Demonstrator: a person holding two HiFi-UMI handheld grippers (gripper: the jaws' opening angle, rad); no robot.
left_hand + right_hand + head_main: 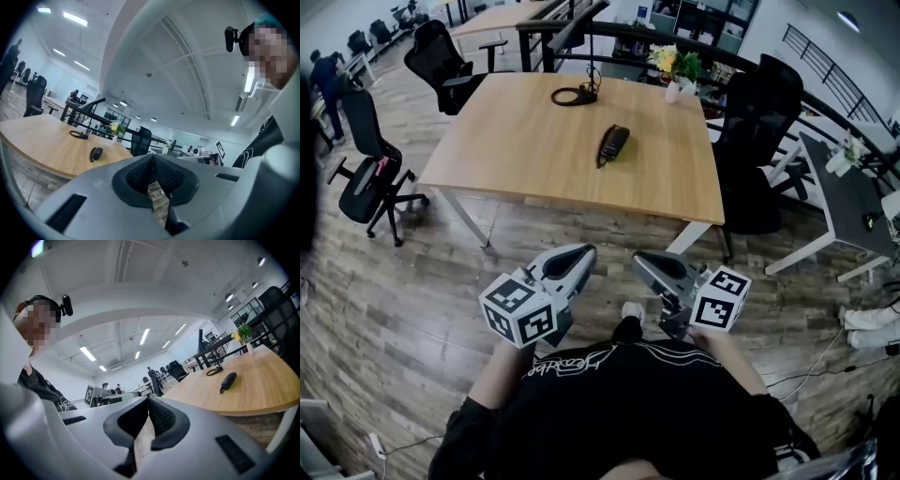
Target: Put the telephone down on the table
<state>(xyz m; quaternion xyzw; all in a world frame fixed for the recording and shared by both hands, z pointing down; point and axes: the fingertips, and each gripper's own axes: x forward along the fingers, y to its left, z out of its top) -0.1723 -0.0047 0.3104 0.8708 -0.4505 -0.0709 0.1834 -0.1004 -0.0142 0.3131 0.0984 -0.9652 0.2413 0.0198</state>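
- left gripper (584, 251): held low, close in front of the person's body, over the wood floor (422, 309). in the left gripper view its jaws stand together, pads meeting, nothing between them.
- right gripper (641, 257): beside the left one, at about the same height. jaws likewise closed on nothing in the right gripper view.
- telephone (613, 143): lies flat on the wooden table (516, 150), roughly mid-table, a little toward the far half. well apart from both grippers; the table's near edge and a strip of floor lie between them. it sits ahead of the gap between the two grippers, slightly nearer the right one's line.
- also seen from the left gripper view (96, 153), off to the left of the jaws, and from the right gripper view (228, 380), off to the right of the jaws.
- long axis: runs mostly away from the person, tilted a little, far end leaning right, near end leaning left. the near end looks narrower; which end is the earpiece cannot be made out.
- beyond it: dark cable loop (575, 95) near the far edge, flower vase (674, 87) at the far right corner; neither touches the telephone.
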